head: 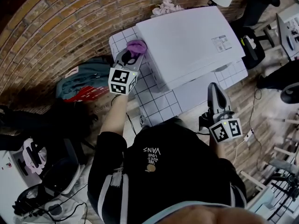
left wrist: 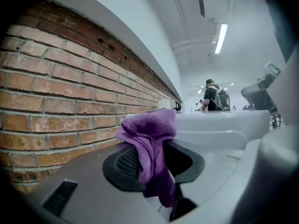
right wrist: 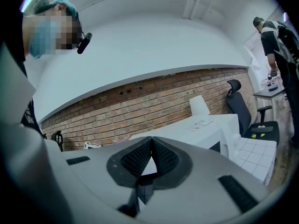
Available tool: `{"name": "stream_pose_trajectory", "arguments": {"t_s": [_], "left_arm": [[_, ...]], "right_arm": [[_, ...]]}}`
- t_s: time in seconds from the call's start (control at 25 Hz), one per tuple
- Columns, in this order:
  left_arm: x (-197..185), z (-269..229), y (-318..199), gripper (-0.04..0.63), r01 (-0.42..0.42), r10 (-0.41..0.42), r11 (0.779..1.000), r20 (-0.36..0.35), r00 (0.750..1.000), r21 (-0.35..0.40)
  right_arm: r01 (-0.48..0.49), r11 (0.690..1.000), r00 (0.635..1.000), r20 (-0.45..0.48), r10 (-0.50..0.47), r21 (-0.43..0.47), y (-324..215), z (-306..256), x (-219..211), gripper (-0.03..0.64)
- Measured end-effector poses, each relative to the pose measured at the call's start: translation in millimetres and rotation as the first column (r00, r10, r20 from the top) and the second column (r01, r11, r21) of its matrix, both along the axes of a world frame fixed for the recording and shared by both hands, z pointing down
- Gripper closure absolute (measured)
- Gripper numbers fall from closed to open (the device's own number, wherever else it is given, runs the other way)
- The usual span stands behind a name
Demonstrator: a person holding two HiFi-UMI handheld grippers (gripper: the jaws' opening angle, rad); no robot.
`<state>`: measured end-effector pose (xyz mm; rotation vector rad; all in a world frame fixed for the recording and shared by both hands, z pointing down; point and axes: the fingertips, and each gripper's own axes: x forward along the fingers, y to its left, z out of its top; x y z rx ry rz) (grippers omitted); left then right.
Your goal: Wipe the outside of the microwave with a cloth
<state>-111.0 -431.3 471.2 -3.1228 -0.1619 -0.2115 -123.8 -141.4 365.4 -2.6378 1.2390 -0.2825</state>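
Cloth (left wrist: 148,130) is what your left claw (left wrist: 150,164) grips: its 2 jaws are closed on the purple fabric, which bunches above the pads and hangs down between them. In the head view that left claw (head: 130,56) holds the cloth (head: 137,45) against the left edge of the microwave (head: 187,36), close to the corner nearest the brick wall (head: 60,27). From the left gripper view, the microwave (left wrist: 219,125) shows as a white body directly behind the fabric.

Your right claw (right wrist: 150,144) is closed with nothing in it, the 2 ribbed pads meeting at their tips. It (head: 214,88) hovers at the front right of the microwave, apart from it, pointing toward its front face. In the right gripper view the microwave (right wrist: 198,127) lies beyond the jaws.

White and boxy, the microwave stands on a white tiled bench (head: 154,101) set against the brick wall. A black office chair (right wrist: 240,108) stands to the bench's right, and bags (head: 84,80) lie on the floor to its left.
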Motion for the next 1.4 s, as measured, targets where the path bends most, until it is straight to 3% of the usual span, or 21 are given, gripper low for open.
{"name": "stream_pose_trajectory", "arguments": {"t_s": [0.16,0.36,0.64,0.84,1.16,1.4], "left_arm": [[29.7,-1.6,-42.9,0.465,0.047,-0.047,0.998,0.015,0.999,0.029],[53.6,-0.9,-75.8,0.465,0.092,-0.093,0.996,0.034,0.995,0.004],[39.7,1.1,-72.1,0.465,0.124,-0.125,0.991,-0.015,0.992,-0.055],[-8.3,14.4,-31.7,0.465,0.1,-0.105,0.991,-0.042,0.994,-0.09],[-89.4,45.0,70.5,0.465,0.018,-0.018,0.99,0.002,1.0,-0.138],[-115.3,60.0,135.2,0.465,-0.085,0.087,0.985,0.007,0.996,-0.152]], "right_arm": [[-0.024,1.0,1.0,0.009,0.024,-0.017,6.7,3.1,7.8,0.617],[-0.031,0.999,0.999,0.025,0.032,-0.037,9.5,9.0,13.9,0.617],[0.01,1.0,1.0,0.021,-0.01,-0.016,-2.2,4.7,13.6,0.617],[0.083,0.996,0.996,0.017,-0.083,0.014,-24.8,3.6,-1.0,0.618],[0.163,0.986,0.986,0.028,-0.164,0.038,-50.6,8.3,-33.0,0.617],[0.166,0.986,0.985,0.04,-0.167,0.032,-53.3,14.2,-50.1,0.617]]}}
